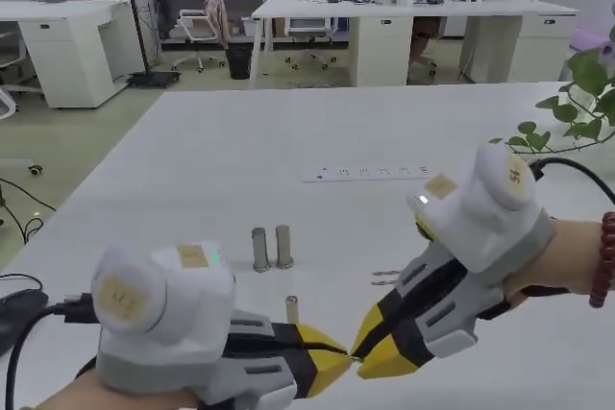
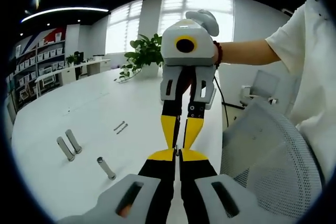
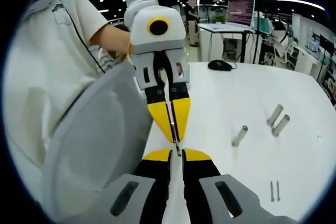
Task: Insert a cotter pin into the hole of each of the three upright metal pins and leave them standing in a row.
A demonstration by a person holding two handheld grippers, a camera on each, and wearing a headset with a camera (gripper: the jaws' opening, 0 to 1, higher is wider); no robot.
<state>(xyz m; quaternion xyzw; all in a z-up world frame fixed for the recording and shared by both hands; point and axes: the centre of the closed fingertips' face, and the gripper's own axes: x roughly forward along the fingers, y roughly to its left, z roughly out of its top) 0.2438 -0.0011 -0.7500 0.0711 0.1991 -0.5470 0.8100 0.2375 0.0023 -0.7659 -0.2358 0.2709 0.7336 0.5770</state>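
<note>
Three short metal pins stand on the white table point(image 1: 240, 141): two side by side point(image 1: 272, 248) point(image 2: 69, 145) point(image 3: 277, 119) and a third point(image 1: 292, 309) point(image 2: 106, 168) point(image 3: 240, 135) nearer me. Low in the head view my left gripper point(image 1: 338, 354) point(image 2: 177, 154) point(image 3: 175, 139) and right gripper point(image 1: 363, 352) point(image 2: 177, 144) point(image 3: 177, 153) meet tip to tip in front of the pins. Both are shut, and a thin cotter pin point(image 3: 178, 149) is pinched where the tips touch. Two more cotter pins point(image 1: 387, 277) point(image 2: 121, 127) point(image 3: 274, 191) lie on the table to the right of the pins.
A white power strip point(image 1: 370, 173) lies farther back on the table. A leafy plant point(image 1: 577, 112) hangs over the right edge. A black mouse point(image 3: 219, 65) and cable sit at the left edge. A mesh chair back point(image 2: 262, 156) is near my body.
</note>
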